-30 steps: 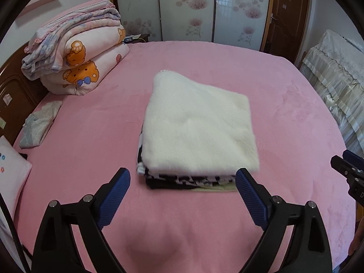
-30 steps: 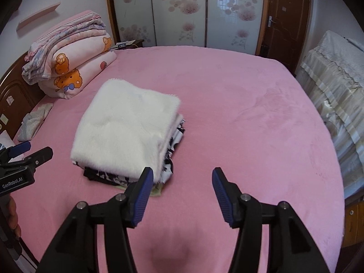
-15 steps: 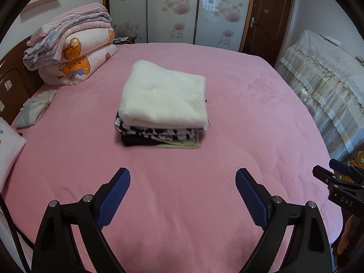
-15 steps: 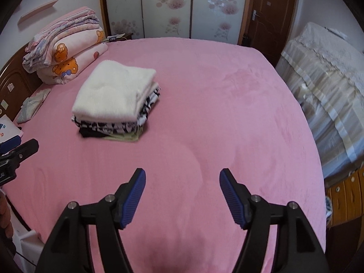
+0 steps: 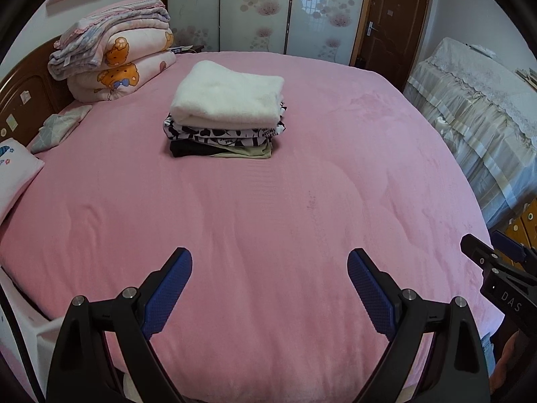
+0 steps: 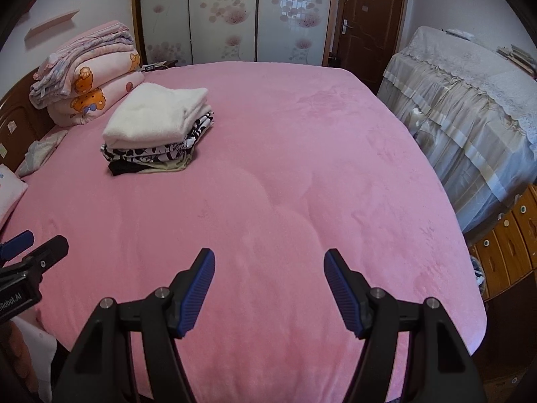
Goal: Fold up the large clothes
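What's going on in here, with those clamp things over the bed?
A person holds a gripper in each hand over a pink bed. The left gripper and right gripper are both open and empty, touching nothing. A neat pile of folded clothes with a white fleece on top sits further up the bed, near a stack of bedding. No unfolded garment is in view.

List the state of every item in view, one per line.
White fleece garment: folded, top of stack.
Black-and-white garment: folded, under it.
Quilts: folded, piled by headboard.
Door: shut.
Left claw: open, empty.
Right claw: open, empty.
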